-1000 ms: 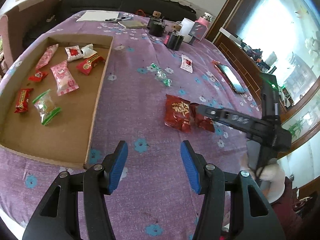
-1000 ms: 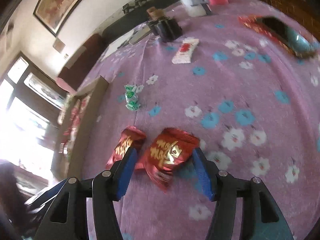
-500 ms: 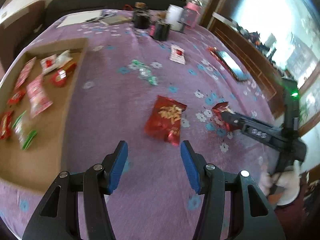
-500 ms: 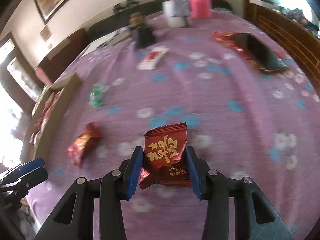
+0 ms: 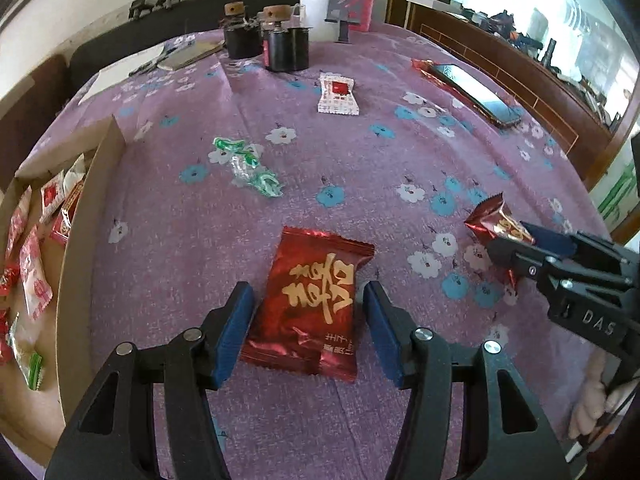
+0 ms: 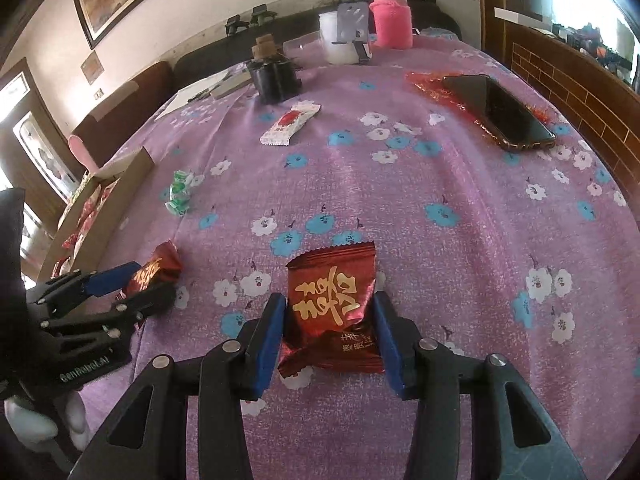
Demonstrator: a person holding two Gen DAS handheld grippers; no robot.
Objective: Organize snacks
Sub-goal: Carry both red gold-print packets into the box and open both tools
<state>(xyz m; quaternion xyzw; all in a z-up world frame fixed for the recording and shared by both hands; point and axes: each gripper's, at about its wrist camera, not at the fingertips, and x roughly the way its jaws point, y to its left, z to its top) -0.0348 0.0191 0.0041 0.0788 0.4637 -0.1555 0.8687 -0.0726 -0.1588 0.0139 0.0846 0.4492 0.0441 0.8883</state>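
Inside the left gripper (image 5: 307,293), newly framed, a red packet (image 5: 316,300)

Two glossy, crinkled red foil packets (image 5: 316,300) (image 6: 334,312) with gold print contrast with the matt woven purple tablecloth (image 5: 360,168), the dull brown cardboard tray (image 5: 80,240) at its left edge, and the grippers' matt black plastic frames with blue rubbery pads (image 5: 234,332).

Two red foil snack packets with gold lettering: one (image 5: 316,300) lies flat on the purple cloth, the other (image 6: 334,312) is pinched, crinkled.
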